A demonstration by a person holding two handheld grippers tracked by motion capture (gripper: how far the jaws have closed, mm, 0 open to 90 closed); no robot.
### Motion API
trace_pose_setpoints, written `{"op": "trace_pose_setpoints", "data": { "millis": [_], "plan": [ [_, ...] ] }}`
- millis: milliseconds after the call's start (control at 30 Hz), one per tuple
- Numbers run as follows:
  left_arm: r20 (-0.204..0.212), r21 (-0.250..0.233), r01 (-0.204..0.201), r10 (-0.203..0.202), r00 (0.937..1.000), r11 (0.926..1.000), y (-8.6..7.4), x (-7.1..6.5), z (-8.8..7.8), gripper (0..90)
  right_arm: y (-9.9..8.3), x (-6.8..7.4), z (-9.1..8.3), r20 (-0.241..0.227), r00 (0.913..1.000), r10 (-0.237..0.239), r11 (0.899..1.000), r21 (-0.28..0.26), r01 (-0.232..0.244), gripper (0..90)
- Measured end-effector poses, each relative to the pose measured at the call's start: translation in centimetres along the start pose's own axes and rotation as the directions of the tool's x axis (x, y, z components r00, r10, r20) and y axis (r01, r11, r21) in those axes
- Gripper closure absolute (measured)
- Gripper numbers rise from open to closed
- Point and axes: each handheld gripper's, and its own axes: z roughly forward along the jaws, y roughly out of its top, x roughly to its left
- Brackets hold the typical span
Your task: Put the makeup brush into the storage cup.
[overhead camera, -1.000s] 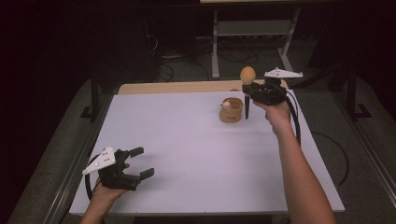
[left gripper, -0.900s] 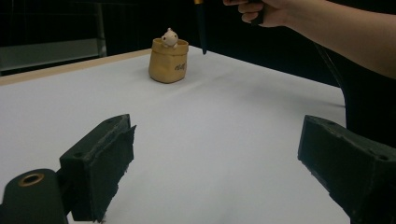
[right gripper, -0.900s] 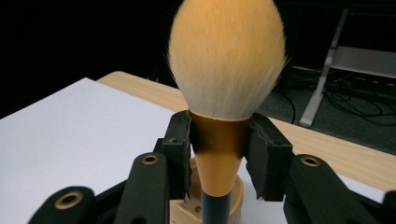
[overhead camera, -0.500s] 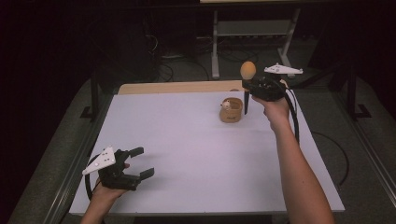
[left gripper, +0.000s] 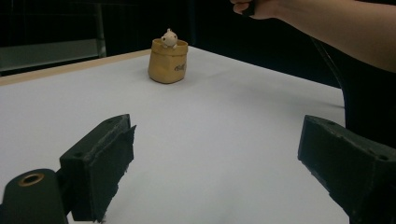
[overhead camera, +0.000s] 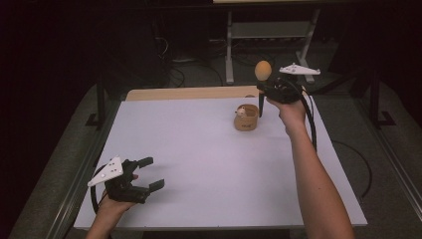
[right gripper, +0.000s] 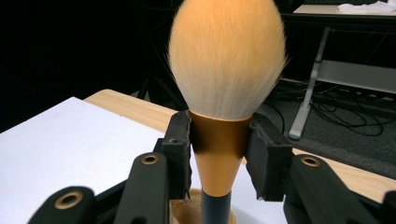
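One brush (right gripper: 227,65) in play: held upright above far right of table (overhead camera: 199,164), bristles up, dark handle pointing down toward cup (overhead camera: 246,117). Likely light, rigid handle, smooth metal ferrule possibly slippery, bristles soft and easily splayed; grip ferrule or handle, never bristles. Right gripper (right gripper: 219,154) jaws clenched on copper ferrule. Cup small, tan, little figure at rim, probably tips easily. Left gripper (overhead camera: 142,174) rests near front left, jaws spread, empty. Table white, smooth, wooden strip at far edge. Room dark; metal stand, cables on floor behind.
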Motion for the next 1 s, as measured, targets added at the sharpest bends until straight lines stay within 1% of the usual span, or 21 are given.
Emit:
{"op": "trace_pose_setpoints", "data": {
  "millis": [300,367,467,500,600,733,800,1000],
  "plan": [
    [-0.002,0.001,0.004,-0.004,1.0,1.0,0.0,0.0,0.0,10.0,0.6,0.2,0.4,0.005,1.0,-0.007,1.0,-0.014,0.007,62.3],
    [-0.001,0.001,0.003,-0.003,1.0,1.0,0.0,0.0,-0.1,10.0,0.8,0.3,0.6,0.002,1.0,-0.008,1.0,-0.021,0.008,62.3],
    [0.0,-0.001,0.003,-0.003,1.0,1.0,0.0,0.0,-0.1,10.0,0.8,0.6,0.9,-0.001,1.0,-0.007,1.0,-0.019,0.007,62.3],
    [0.001,-0.002,0.003,-0.003,1.0,1.0,0.0,0.0,0.0,10.0,0.8,0.6,1.0,-0.003,0.9999,-0.014,1.0,-0.019,0.013,62.3],
    [0.001,-0.005,0.001,-0.001,1.0,1.0,0.0,0.1,-0.1,10.0,0.6,0.7,1.5,-0.002,0.9999,-0.012,1.0,-0.014,0.012,62.3],
    [-0.002,-0.006,0.008,-0.008,1.0,0.9999,0.0,0.1,-0.2,10.0,0.3,0.6,2.0,0.002,1.0,-0.007,1.0,-0.014,0.007,62.3],
    [-0.002,-0.006,0.007,-0.007,1.0,1.0,0.0,0.1,-0.2,10.0,0.2,0.6,2.2,-0.003,1.0,0.001,1.0,-0.011,-0.001,62.3],
    [0.0,-0.004,0.003,-0.003,1.0,1.0,0.0,0.1,-0.2,10.0,-0.1,0.7,2.5,-0.001,1.0,-0.009,1.0,-0.002,0.009,62.3]
  ]
}}
